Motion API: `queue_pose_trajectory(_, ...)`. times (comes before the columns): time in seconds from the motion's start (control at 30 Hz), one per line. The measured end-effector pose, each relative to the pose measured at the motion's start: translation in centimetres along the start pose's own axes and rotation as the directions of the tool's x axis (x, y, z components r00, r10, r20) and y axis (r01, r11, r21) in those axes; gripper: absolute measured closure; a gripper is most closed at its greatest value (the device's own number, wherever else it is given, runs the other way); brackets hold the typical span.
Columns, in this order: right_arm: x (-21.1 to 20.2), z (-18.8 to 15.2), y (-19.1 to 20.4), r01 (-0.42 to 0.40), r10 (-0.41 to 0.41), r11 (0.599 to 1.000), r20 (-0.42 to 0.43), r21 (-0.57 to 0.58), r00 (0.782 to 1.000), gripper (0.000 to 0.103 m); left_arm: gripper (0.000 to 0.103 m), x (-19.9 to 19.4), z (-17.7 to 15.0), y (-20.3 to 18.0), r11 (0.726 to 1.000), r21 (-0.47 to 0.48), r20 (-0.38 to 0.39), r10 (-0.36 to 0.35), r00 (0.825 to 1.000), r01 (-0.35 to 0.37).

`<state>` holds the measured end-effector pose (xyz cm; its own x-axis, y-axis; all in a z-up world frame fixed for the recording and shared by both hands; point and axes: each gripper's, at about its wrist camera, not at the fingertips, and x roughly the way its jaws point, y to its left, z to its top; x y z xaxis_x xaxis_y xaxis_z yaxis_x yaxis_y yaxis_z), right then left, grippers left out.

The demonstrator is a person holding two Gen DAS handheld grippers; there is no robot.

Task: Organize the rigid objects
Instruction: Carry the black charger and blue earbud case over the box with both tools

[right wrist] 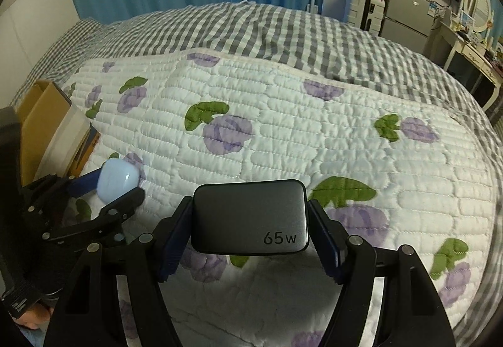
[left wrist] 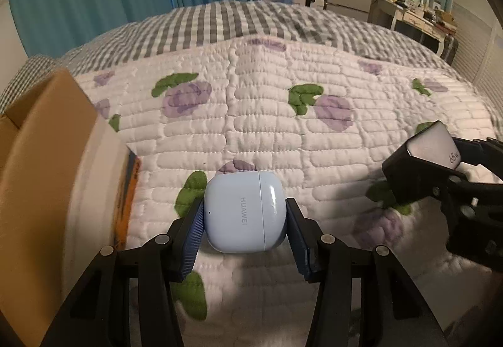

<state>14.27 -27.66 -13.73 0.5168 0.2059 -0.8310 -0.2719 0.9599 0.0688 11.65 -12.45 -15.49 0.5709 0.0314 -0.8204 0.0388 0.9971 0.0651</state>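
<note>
The left gripper (left wrist: 244, 222) is clamped on the pale-blue earbud case (left wrist: 243, 213), held just above the quilt (left wrist: 283, 133) near the bed's left edge. It looks light, stiff and glossy — likely slippery, so its flat sides suit the pads. The right gripper (right wrist: 250, 221) grasps the dark charger (right wrist: 250, 216) across its short sides — denser, matte. Farther left sits a cardboard box (left wrist: 47, 126).
</note>
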Motion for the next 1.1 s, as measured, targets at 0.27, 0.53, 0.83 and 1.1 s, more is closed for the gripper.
queue_pose_trajectory(0.27,-3.8,-1.3,0.5,0.052,-0.053,0.998,0.041,0.039,0.998,0.033,0.052,-5.3,-0.5,0.4,0.999,0.018,0.047,-0.027,0.999,0.026)
queue_pose_trajectory(0.53,-10.5,-1.3,3.5,0.092,-0.099,0.994,0.139,0.057,0.985,0.034,0.052,-12.8,-0.2,2.9,0.998,0.025,0.149,-0.062,0.987,0.059)
queue_pose_trajectory(0.83,-19.7,0.7,9.2,0.128,-0.128,0.992,0.243,0.013,0.962,0.034,0.052,-22.1,1.7,8.9,0.997,0.034,0.29,-0.077,0.954,0.07)
queue_pose_trajectory(1.1,-25.6,4.7,17.6,0.092,-0.057,0.992,0.351,-0.084,0.935,0.034,0.052,-25.3,1.9,15.3,0.998,0.06,0.341,-0.018,0.94,-0.003)
